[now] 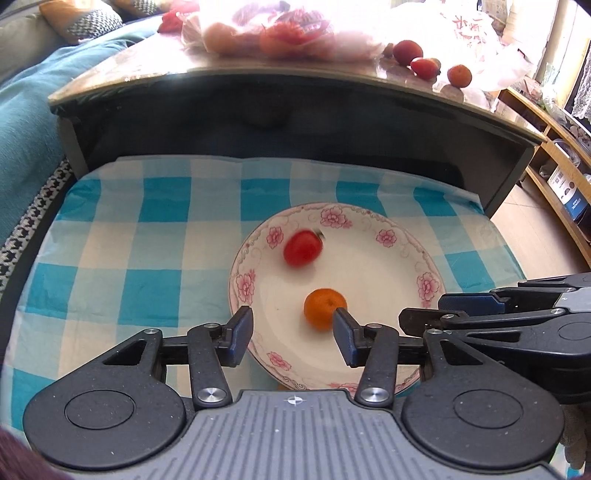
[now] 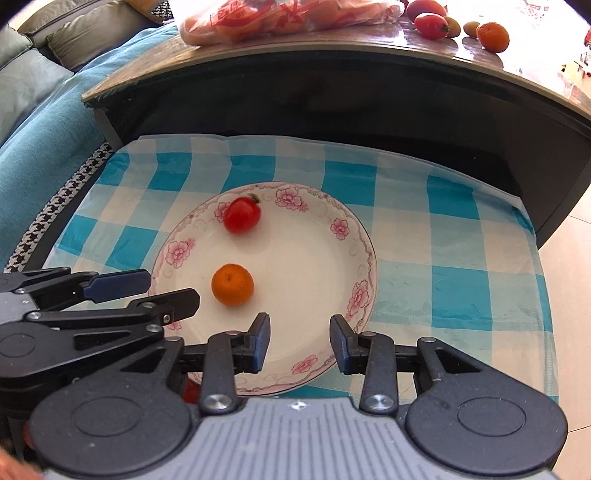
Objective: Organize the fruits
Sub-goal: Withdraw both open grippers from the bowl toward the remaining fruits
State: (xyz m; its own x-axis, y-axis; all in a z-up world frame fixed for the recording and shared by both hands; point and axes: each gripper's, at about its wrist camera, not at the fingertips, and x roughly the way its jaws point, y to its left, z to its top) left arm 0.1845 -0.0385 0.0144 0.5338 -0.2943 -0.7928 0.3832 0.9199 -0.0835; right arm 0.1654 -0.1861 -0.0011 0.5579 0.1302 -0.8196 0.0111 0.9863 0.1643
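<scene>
Open claws (image 1: 293, 334) over plate (image 1: 369, 266) with mandarin (image 1: 325, 308), tomato (image 1: 303, 247)

The red fruit (image 1: 303, 248) on the plate (image 1: 373, 266) is showing smeared and soft-edged in both views, so its stem end is hard to read. The plate's near rim is lying hidden behind the left tongs (image 1: 293, 334) and their body. On the desk (image 1: 258, 74), fruit inside the plastic bag (image 1: 273, 33) is washing out in glare, running off the top edge.
</scene>
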